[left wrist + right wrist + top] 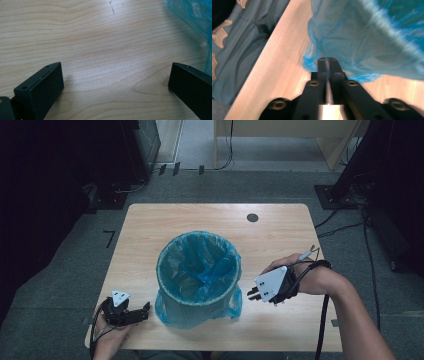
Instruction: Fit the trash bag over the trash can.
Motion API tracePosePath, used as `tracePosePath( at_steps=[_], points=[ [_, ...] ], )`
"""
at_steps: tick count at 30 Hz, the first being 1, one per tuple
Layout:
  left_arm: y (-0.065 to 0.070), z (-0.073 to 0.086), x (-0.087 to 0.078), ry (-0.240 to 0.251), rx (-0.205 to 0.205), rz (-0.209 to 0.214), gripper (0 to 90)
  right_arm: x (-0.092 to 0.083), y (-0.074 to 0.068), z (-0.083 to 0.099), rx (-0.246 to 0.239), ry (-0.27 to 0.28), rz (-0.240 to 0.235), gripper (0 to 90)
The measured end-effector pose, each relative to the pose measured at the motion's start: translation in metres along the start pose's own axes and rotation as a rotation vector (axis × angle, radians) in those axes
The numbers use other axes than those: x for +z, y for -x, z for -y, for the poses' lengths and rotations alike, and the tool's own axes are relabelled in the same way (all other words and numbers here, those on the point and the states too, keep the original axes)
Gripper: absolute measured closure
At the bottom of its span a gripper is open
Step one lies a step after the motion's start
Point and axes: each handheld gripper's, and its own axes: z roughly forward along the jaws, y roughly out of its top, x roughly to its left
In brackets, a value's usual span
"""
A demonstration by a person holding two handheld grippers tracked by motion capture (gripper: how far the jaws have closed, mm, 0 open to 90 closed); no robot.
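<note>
- At the front left corner of the wooden table (150,222) we see the left gripper (146,307), held low in the person's left hand (107,330). It points to the right, toward the bin.
- In the left gripper view its two black jaws stand wide apart, with only bare wood between them. A fold of the blue bag (197,22) shows at the upper right, near the right jaw but not touching it.
- In the middle of the table stands the round waste bin (197,306), a little nearer to the front edge. The blue plastic bag (200,270) lines it, is folded over the rim and hangs down the outside to the table.
- To the right of the bin, toward the front right part of the table, the right hand (305,272) holds the right gripper (251,293), which points left at the bin wall.
- In the right gripper view its jaws are narrow, with only a thin slit between them. Their tips reach the loose hem of the bag (362,45); the picture is blurred, so we cannot tell if plastic is pinched there.
</note>
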Motion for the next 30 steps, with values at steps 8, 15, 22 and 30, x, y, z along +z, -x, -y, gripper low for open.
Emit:
tracePosePath(
  at_steps=[8,15,22,30],
  points=[
    [0.000,0.000,0.000,0.001,-0.002,0.000,0.0,0.022,-0.012,0.028,0.272,0.054,0.070,40.3],
    [0.000,0.000,0.000,0.002,-0.002,0.000,0.0,0.029,-0.011,0.056,0.599,0.173,0.238,18.2],
    [0.000,0.000,0.000,0.002,-0.002,0.000,0.0,0.033,-0.010,0.085,0.828,0.253,0.377,7.1],
    [0.000,0.000,0.000,0.001,-0.002,0.000,0.0,0.040,-0.013,0.124,1.043,0.255,0.526,0.0]
  ],
)
